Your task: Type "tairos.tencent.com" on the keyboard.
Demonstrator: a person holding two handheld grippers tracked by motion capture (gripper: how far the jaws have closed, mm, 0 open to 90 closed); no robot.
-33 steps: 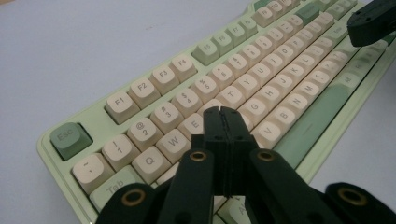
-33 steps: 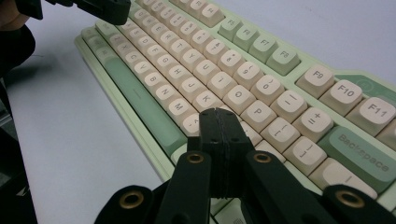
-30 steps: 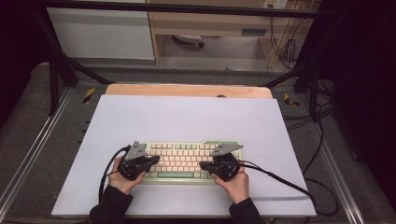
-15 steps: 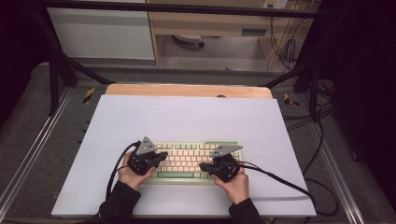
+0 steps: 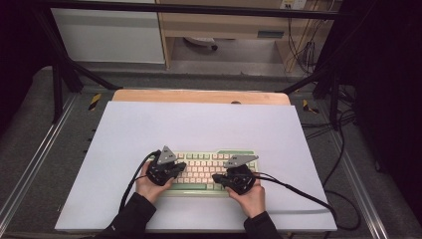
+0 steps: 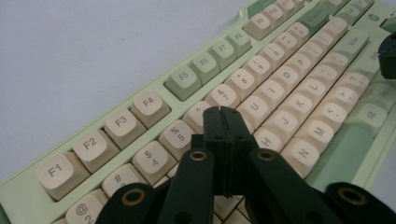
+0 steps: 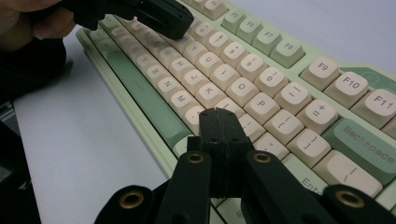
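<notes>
Typing step: both grippers work as pointed tips over the keyboard [image 5: 209,169], so press one key at a time, coming straight down on the middle of the cap.
Left gripper [image 6: 223,119]: jaws pressed together, holding nothing; the tip is over the keys near the 6, Y and T caps.
Right gripper [image 7: 220,122]: jaws pressed together too, empty; the tip is near the L and P keys, at the right part.
Keyboard place: near middle of the white mat [image 5: 199,124], between the two hands.
Care: the joined tip looks narrower than a cap, so I judge neighbour keys are safe if the hand stays steady.
Edges: near mat edge is close behind the wrists.
Open room: wide bare mat on the far side, also left and right.
</notes>
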